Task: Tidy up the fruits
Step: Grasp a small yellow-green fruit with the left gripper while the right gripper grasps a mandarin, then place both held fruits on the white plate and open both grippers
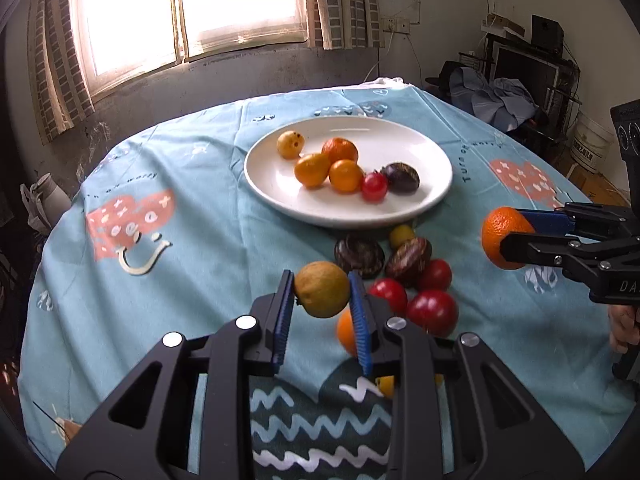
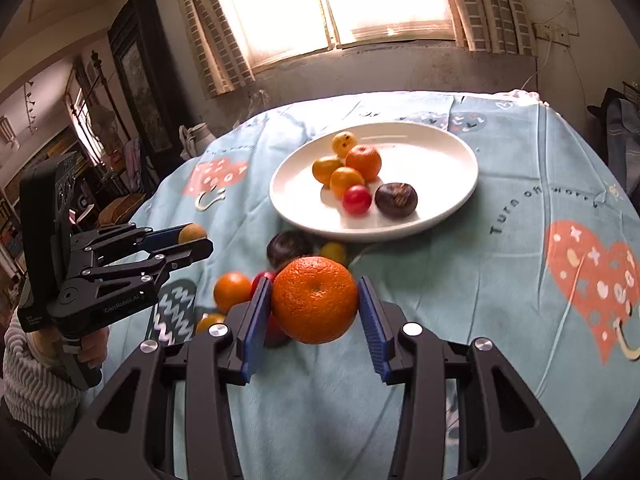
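Left wrist view — left gripper clamps lemon, right gripper clamps orange — blue tablecloth, window.

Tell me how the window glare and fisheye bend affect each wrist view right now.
Left wrist view: window blown out white, plate and held yellowish fruit clear, small orange fruit behind the finger blurred. Right wrist view: same blown-out window, held orange sharp; table edge bows strongly in both.

We see a glossy white plate, a matt, creased cloth, a pebbled orange, shiny tomatoes and ribbed blue pads.
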Motion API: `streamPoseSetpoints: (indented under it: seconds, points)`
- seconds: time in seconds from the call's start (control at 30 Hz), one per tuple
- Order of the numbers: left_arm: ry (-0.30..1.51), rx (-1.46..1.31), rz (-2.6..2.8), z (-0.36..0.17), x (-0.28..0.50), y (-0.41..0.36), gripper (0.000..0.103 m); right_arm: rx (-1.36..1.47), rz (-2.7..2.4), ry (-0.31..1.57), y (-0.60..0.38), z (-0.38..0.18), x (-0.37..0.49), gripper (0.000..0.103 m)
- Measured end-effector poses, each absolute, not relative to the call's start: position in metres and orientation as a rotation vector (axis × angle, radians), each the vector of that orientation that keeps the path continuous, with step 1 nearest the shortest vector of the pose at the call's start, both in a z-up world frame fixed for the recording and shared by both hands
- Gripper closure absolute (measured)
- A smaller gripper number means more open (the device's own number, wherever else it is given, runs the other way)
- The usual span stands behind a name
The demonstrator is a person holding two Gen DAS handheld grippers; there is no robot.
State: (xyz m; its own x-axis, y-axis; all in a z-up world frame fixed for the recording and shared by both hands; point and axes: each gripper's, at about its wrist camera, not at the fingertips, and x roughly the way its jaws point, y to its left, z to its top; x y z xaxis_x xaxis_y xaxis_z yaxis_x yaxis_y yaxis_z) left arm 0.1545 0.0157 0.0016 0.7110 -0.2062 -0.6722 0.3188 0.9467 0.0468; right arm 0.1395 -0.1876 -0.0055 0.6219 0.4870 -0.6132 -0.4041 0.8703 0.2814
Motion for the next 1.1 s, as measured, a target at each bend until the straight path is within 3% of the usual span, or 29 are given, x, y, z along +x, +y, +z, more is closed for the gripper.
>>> streamPoseSetpoints:
  seconds: [0.13, 0.33, 0.43, 0.47, 0.5, 0.63, 1.1]
  points:
    - [0.729, 0.137, -0.287, 0.013, 0.200, -0.002, 0.075, 0.125, 0.445, 0.730, -0.192, 0.005, 0.184, 0.059]
    - [0.792, 0.086, -0.284, -0.012, 0.251, -0.016, 0.075, 0.187, 0.429, 0.780, -0.190, -0.020, 0.232, 0.058]
    - [0.812, 0.076, -0.268, -0.025, 0.260, -0.017, 0.073, 0.209, 0.414, 0.787, -0.194, -0.026, 0.240, 0.051]
    - [0.815, 0.072, -0.263, -0.028, 0.260, -0.016, 0.066, 0.216, 0.410, 0.773, -0.197, -0.024, 0.239, 0.043]
    - [0.812, 0.072, -0.265, -0.028, 0.258, -0.015, 0.062, 0.221, 0.399, 0.754, -0.200, -0.022, 0.236, 0.039]
    - [0.766, 0.066, -0.245, -0.018, 0.236, -0.003, 0.049, 0.256, 0.423, 0.708, -0.209, -0.008, 0.217, 0.039]
    - [0.742, 0.082, -0.218, -0.026, 0.137, 0.031, 0.048, 0.212, 0.506, 0.718, -0.195, -0.019, 0.130, 0.039]
